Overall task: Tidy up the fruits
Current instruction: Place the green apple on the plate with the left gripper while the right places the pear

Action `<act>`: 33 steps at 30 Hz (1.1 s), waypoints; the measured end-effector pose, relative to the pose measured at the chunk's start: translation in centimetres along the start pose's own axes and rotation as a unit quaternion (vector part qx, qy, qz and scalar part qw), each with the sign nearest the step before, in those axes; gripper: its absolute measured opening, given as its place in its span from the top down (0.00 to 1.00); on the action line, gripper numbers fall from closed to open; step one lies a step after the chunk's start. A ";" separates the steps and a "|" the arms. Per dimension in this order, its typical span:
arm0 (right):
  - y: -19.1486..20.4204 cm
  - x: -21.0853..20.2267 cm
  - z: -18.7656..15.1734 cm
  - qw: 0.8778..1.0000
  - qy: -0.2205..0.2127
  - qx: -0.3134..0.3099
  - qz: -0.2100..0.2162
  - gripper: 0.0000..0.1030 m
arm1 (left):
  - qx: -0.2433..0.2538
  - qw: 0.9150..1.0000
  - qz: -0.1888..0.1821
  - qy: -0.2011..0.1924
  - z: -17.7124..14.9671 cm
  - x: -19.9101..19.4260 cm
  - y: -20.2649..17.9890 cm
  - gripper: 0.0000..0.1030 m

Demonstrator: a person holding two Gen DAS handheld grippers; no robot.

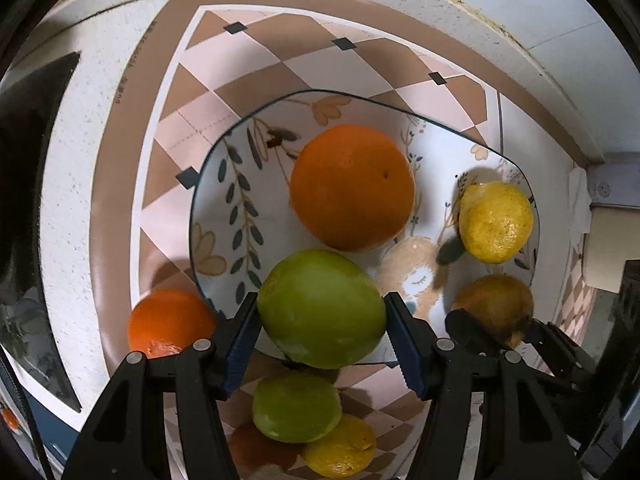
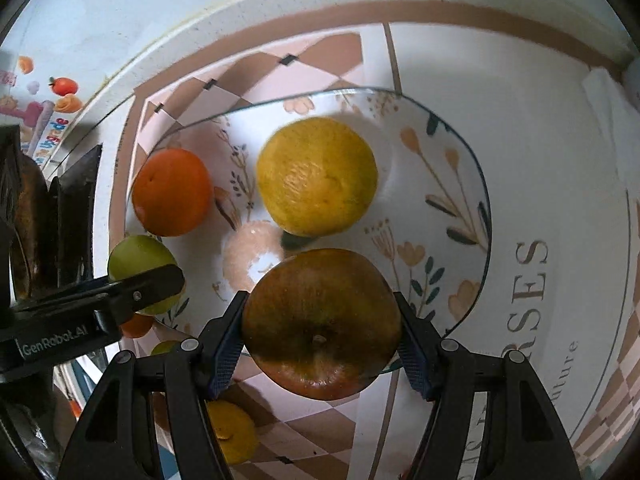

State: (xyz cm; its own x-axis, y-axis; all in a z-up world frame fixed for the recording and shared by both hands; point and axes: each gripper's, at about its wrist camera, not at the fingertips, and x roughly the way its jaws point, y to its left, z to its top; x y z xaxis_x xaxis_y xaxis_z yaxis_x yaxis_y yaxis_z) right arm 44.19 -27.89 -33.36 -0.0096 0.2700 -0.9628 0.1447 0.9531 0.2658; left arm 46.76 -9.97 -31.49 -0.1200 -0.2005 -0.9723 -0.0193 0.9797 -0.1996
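L gripper (image 1: 322, 334) clamps green apple (image 1: 321, 308), R gripper (image 2: 320, 338) clamps brown apple (image 2: 321, 323), both over plate (image 1: 224, 160) near edge; lower onto bare spots w/o bumping orange (image 1: 351, 187), then release

From my seat the round green apple (image 1: 322, 308) looks smooth and waxy with a soft sheen, while the big orange (image 1: 351, 186) and the small yellow lemon (image 1: 496, 222) show matt, pitted peel. The floral white plate (image 1: 224, 208) reads as glazed, glossy ceramic. I see matt black plastic arms with ribbed blue pads (image 1: 404, 344), and the brownish-red apple (image 2: 320, 324) has a dull, streaked skin.
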 end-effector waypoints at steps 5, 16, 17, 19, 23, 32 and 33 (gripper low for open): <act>0.0 -1.0 0.0 1.000 -0.011 0.006 -0.001 0.08 | 0.020 0.999 0.004 -0.027 -0.1 -1.5 -0.4 0.17; 0.8 -6.2 -2.6 0.993 -0.077 -0.018 -0.088 0.08 | 0.053 0.992 0.050 -0.103 -3.0 -6.1 -1.5 0.11; 0.9 -6.8 -3.0 0.992 -0.082 -0.019 -0.091 0.08 | 0.057 0.990 0.055 -0.113 -3.5 -6.7 -1.6 0.11; 1.0 -8.0 -3.8 0.991 -0.095 -0.022 -0.097 0.08 | 0.065 0.987 0.067 -0.133 -4.8 -8.0 -1.7 0.11; 1.3 -10.2 -5.6 0.987 -0.122 -0.026 -0.101 0.08 | 0.065 0.982 0.067 -0.165 -6.8 -9.7 -1.7 0.11; 3.1 -15.7 -10.5 0.978 -0.181 -0.035 -0.096 0.08 | 0.082 0.962 0.087 -0.247 -13.1 -14.1 -1.8 0.11; 3.5 -16.4 -11.3 0.976 -0.191 -0.037 -0.095 0.08 | 0.082 0.960 0.085 -0.253 -13.6 -14.5 -1.8 0.11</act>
State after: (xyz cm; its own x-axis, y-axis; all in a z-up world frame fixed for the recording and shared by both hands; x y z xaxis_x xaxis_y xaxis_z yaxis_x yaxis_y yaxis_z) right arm 33.69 -27.47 -16.06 0.3421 0.0305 -0.9392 0.1033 0.9922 0.0699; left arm 34.99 -8.71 -15.37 0.3905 -0.0558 -0.9189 0.1204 0.9927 -0.0091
